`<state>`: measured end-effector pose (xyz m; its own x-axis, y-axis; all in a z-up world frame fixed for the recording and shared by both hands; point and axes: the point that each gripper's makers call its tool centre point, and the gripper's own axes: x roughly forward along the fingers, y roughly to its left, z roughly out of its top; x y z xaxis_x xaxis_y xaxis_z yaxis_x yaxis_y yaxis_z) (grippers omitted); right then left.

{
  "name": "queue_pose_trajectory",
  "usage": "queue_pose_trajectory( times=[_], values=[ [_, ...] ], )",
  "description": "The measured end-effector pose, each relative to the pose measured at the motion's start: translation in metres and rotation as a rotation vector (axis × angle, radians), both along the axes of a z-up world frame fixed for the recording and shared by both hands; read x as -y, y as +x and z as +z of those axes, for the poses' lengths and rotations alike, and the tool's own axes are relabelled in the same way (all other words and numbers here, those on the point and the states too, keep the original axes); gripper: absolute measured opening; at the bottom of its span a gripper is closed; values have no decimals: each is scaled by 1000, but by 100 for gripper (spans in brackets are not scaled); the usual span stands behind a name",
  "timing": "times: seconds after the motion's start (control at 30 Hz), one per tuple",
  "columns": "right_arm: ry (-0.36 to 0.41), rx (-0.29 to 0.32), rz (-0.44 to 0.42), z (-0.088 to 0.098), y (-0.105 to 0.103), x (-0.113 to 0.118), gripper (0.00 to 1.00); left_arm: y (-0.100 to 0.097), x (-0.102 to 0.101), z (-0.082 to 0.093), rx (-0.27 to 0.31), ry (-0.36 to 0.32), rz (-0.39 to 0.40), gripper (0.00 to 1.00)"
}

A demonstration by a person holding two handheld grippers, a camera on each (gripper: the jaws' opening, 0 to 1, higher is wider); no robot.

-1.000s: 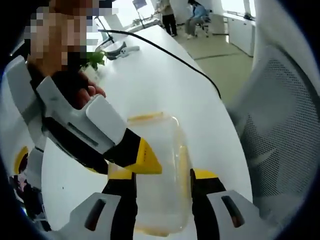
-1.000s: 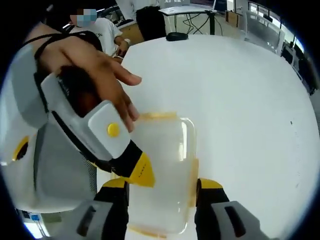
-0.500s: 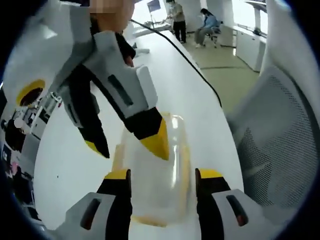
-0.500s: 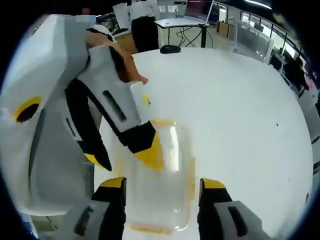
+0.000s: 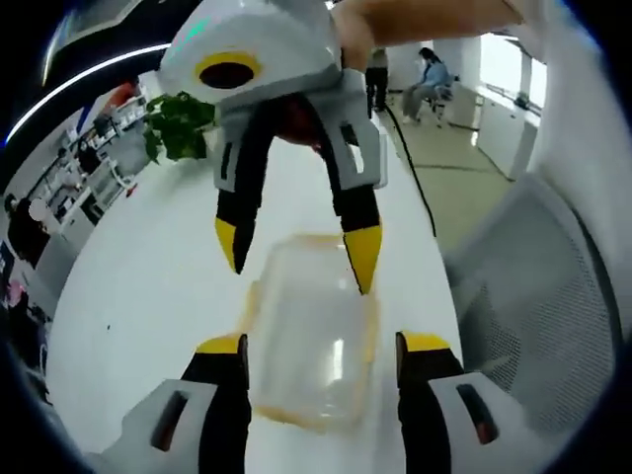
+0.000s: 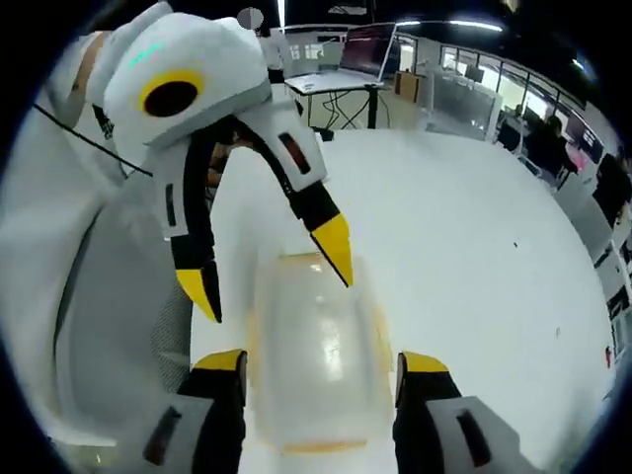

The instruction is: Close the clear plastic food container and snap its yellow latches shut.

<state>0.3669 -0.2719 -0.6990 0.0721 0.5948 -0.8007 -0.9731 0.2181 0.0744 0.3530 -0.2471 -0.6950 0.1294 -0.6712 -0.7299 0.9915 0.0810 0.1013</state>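
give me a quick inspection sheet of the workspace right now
surface: white table, bare around the job.
job's things: clear container with yellow latches, lid on, between the jaws of both grippers; whether the latches are snapped cannot be told.
clutter: potted plant at the far table end.
grippers: left gripper open; right gripper open; both straddle the container from opposite ends.
cables: black cable along the table edge.
surroundings: mesh chair, seated person, desks.

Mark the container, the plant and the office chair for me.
container point(image 5: 308, 336), left gripper view, middle of its clear lid.
plant point(image 5: 181, 123), left gripper view, its green leaves.
office chair point(image 5: 538, 296), left gripper view, its grey mesh back.
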Motion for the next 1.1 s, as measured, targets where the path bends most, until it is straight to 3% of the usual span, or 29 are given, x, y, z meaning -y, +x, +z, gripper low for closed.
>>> queue_pose_trajectory(
  times=[0.27,0.5,0.7,0.77,1.1],
  values=[
    [56,15,-84,-4,-8,15,65,13,-18,3,-18,-38,68,65],
    [96,65,-171,-9,-9,30,78,16,-25,-7,-45,-51,105,71],
    [74,56,-183,-27,-19,36,88,14,-28,-20,-49,-26,109,77],
    [45,93,-168,-31,-16,39,91,15,-29,-24,-29,-12,101,79],
    [4,109,-164,-52,-14,37,81,20,-28,-45,-29,19,96,77]
  ],
)
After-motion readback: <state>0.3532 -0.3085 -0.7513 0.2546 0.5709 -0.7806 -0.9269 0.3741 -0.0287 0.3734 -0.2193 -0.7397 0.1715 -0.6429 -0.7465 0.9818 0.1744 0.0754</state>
